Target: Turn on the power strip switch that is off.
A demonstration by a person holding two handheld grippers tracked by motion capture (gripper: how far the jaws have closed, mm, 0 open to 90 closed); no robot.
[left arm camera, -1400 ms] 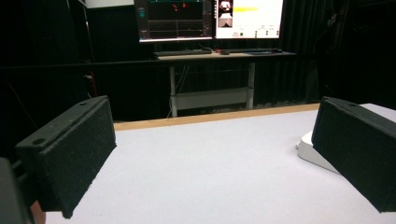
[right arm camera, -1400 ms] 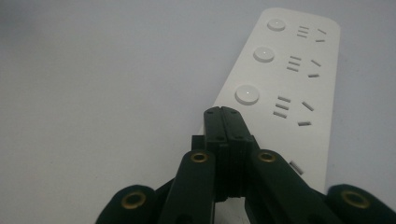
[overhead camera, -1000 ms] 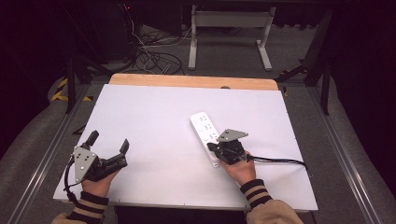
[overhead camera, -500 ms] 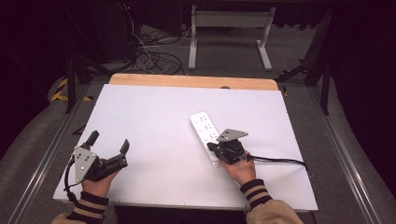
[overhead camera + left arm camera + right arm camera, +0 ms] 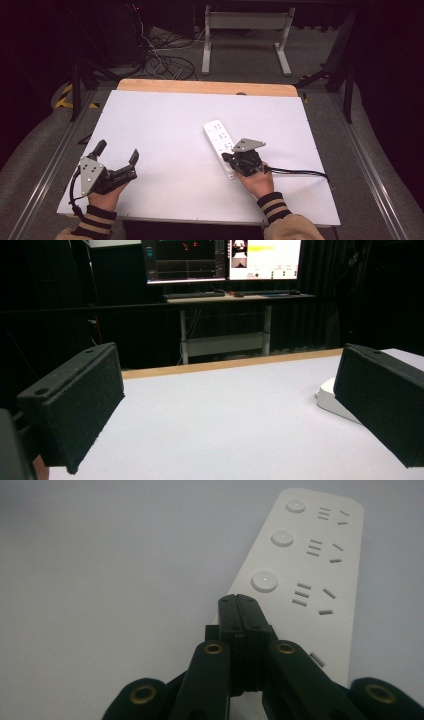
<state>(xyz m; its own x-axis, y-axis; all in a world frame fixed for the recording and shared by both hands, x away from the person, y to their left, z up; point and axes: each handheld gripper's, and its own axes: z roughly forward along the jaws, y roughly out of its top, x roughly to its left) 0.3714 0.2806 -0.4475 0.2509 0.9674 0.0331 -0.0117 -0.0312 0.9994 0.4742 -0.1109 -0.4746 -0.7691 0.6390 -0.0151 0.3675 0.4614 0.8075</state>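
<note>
A white power strip (image 5: pixel 218 135) with three round buttons lies right of the table's middle, angled away from the person. My right gripper (image 5: pixel 229 157) hovers over its near end, jaws shut together with nothing between them. In the right gripper view the closed tips (image 5: pixel 237 601) sit at the strip's (image 5: pixel 310 555) near left edge, just below the closest button; I cannot tell whether they touch it. My left gripper (image 5: pixel 118 151) rests at the front left of the table, open and holding nothing. In the left gripper view its jaws (image 5: pixel 225 410) stand wide apart, with the strip's end (image 5: pixel 330 397) beside the right jaw.
The white tabletop (image 5: pixel 165 115) has a wooden far edge (image 5: pixel 205 87). A black cable (image 5: pixel 300 173) trails right from the right gripper. Beyond the table are a desk frame (image 5: pixel 245 30), floor cables (image 5: pixel 165 60) and lit monitors (image 5: pixel 225 260).
</note>
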